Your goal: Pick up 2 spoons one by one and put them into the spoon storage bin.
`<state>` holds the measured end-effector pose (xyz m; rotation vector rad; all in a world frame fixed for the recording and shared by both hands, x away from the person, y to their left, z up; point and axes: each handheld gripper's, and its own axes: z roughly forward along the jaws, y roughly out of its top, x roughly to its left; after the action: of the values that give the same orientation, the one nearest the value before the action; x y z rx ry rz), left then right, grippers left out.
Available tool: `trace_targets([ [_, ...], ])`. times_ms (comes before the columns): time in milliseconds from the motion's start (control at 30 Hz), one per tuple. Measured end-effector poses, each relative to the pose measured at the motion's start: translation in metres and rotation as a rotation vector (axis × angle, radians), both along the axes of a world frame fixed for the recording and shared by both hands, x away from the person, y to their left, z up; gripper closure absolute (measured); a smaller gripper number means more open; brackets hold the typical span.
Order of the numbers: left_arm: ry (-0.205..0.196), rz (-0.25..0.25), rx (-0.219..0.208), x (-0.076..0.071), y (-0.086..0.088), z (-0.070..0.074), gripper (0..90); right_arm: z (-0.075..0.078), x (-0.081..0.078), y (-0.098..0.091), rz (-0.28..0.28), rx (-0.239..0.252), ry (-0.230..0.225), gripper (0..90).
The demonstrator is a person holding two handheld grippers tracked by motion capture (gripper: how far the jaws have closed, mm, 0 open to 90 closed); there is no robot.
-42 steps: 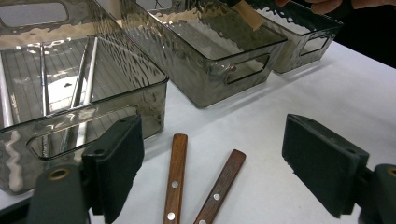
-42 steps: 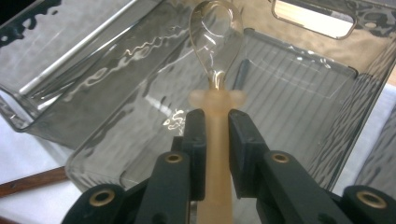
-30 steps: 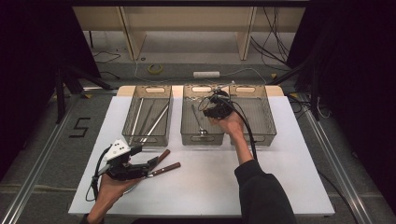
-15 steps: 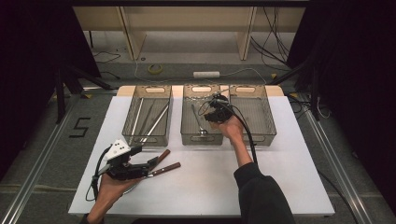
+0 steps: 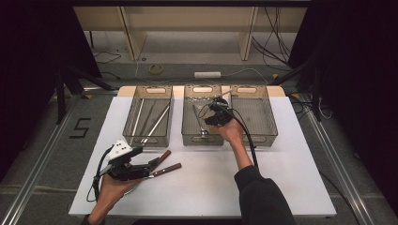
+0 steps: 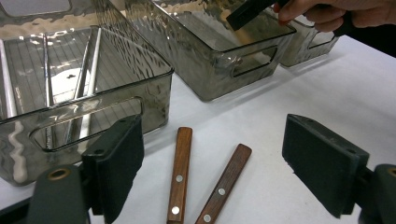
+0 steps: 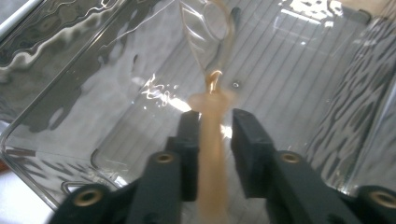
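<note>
Three smoky grey rippled bins [image 5: 148, 115] sit on a white counter [image 5: 281, 159]; two brown wooden handles [image 6: 180, 175] with silver rivets lie nearby, beside black claw pads [image 6: 322, 161].

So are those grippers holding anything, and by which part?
The left gripper holds nothing. On the right gripper, the jaws have just been opening around the handle of a pale spoon, seemingly letting it go.

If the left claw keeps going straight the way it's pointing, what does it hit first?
Probably the two wooden handles lying on the table between its open jaws; beyond them stands the middle bin. Depth is uncertain.
</note>
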<state>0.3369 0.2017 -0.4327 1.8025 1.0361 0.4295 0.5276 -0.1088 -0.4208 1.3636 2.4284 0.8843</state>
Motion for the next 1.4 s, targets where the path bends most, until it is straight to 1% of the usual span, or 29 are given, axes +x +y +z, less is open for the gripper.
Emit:
trace_targets([
  [33, 0.003, 0.000, 0.003, 0.000, 0.000, 0.000, 20.2, 0.001, -0.001, 0.000, -0.002, 0.000, -0.004, 68.7],
  [67, 0.004, 0.002, 0.005, 0.001, 0.000, 0.000, 20.2, 0.003, -0.001, -0.001, -0.003, 0.012, -0.005, 66.0],
  [133, 0.010, 0.007, 0.003, 0.001, 0.001, -0.001, 20.2, 0.006, -0.002, -0.003, -0.007, 0.016, -0.015, 63.5],
  [200, 0.011, 0.009, 0.006, 0.002, 0.001, -0.001, 20.2, 0.011, -0.004, -0.006, 0.006, 0.033, -0.028, 60.6],
  [267, 0.021, 0.011, 0.012, 0.003, 0.001, -0.002, 20.2, 0.015, -0.007, -0.010, 0.014, 0.042, -0.035, 57.2],
  [333, 0.031, 0.013, 0.016, 0.004, 0.002, -0.002, 20.2, 0.020, -0.011, -0.013, 0.035, 0.049, -0.042, 54.4],
  [367, 0.036, 0.015, 0.019, 0.004, 0.002, -0.003, 20.1, 0.022, -0.014, -0.015, 0.047, 0.054, -0.056, 53.6],
  [400, 0.041, 0.013, 0.027, 0.005, 0.002, -0.003, 20.2, 0.025, -0.018, -0.017, 0.059, 0.069, -0.061, 52.8],
  [500, 0.057, 0.016, 0.033, 0.007, 0.002, -0.004, 20.1, 0.031, -0.030, -0.023, 0.088, 0.127, -0.077, 49.9],
  [567, 0.068, 0.017, 0.039, 0.009, 0.002, -0.004, 20.2, 0.034, -0.039, -0.027, 0.110, 0.138, -0.090, 47.0],
  [733, 0.095, 0.010, 0.065, 0.012, 0.001, -0.006, 20.6, 0.036, -0.061, -0.036, 0.156, 0.171, -0.111, 43.4],
  [800, 0.098, 0.007, 0.077, 0.012, 0.000, -0.006, 20.9, 0.036, -0.069, -0.040, 0.170, 0.180, -0.119, 42.0],
  [867, 0.109, 0.005, 0.083, 0.013, 0.000, -0.006, 21.1, 0.036, -0.077, -0.044, 0.184, 0.185, -0.125, 40.6],
  [967, 0.130, 0.006, 0.104, 0.015, -0.001, -0.007, 21.4, 0.034, -0.089, -0.050, 0.201, 0.202, -0.133, 39.3],
  [1100, 0.143, 0.006, 0.136, 0.017, -0.002, -0.007, 22.8, 0.030, -0.107, -0.057, 0.228, 0.198, -0.145, 37.6],
  [1167, 0.160, 0.007, 0.140, 0.019, -0.001, -0.008, 22.9, 0.027, -0.116, -0.061, 0.232, 0.209, -0.156, 37.1],
  [1267, 0.181, 0.005, 0.152, 0.021, -0.002, -0.008, 22.9, 0.022, -0.126, -0.068, 0.231, 0.231, -0.157, 36.9],
  [1400, 0.187, 0.005, 0.183, 0.023, -0.004, -0.008, 23.3, 0.016, -0.138, -0.077, 0.229, 0.250, -0.161, 36.1],
])
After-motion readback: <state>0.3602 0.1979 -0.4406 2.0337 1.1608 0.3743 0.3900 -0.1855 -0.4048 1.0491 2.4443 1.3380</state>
